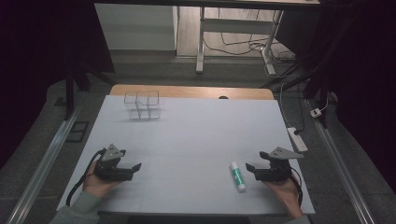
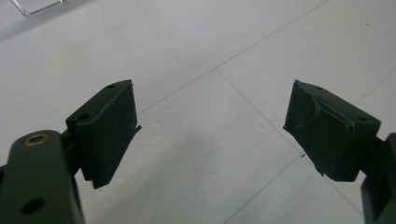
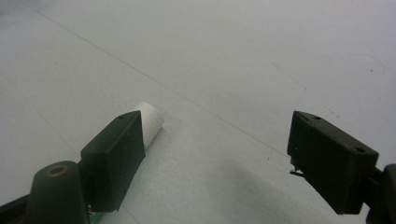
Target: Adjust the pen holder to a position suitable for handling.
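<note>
A white table [image 1: 196,135] stands in a dim room, with desk legs and loose cables on the floor beyond its far edge. A clear plastic organizer [image 1: 142,105] sits near the far left corner. A green-and-white glue stick [image 1: 237,176] lies near the front edge, just left of the right gripper [image 1: 250,169], whose jaws gape wide on nothing. The left gripper [image 1: 135,168] is likewise spread wide and unloaded, with bare tabletop between the two

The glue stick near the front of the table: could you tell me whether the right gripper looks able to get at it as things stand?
Probably yes. The glue stick lies flat on the white table just beside the right gripper, whose jaws stand open with nothing between them and the stick.
</note>
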`<state>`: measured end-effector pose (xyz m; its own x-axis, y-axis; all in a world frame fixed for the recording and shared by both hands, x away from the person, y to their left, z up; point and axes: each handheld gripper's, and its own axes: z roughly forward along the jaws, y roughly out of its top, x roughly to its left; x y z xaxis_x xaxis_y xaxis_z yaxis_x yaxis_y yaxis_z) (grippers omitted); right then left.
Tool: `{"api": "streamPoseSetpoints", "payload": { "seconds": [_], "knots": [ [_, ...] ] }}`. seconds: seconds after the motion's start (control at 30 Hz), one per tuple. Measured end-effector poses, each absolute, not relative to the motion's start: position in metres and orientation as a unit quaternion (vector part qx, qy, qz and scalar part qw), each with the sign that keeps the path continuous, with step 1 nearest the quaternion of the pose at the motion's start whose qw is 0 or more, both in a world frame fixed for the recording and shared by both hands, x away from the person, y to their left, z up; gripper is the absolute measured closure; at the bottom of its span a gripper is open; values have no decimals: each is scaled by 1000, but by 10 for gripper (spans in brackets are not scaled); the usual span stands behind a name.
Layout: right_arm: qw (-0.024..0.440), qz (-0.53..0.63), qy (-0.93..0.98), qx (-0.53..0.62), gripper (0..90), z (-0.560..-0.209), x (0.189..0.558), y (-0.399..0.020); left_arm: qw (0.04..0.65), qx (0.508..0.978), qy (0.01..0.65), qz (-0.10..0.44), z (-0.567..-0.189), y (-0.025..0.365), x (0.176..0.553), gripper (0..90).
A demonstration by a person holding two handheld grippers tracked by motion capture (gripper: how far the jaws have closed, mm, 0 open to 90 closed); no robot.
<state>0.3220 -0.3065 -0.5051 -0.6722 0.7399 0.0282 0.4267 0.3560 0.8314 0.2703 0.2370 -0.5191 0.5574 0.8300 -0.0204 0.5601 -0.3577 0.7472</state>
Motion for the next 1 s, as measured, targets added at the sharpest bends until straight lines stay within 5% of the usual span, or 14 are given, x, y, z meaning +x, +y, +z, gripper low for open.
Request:
{"api": "streamPoseSetpoints", "payload": {
  "seconds": [1.0],
  "knots": [
    [172,424,809,368,193,-510,325,-305,369,794,449,178,-516,242,285,193]
  ]
}}
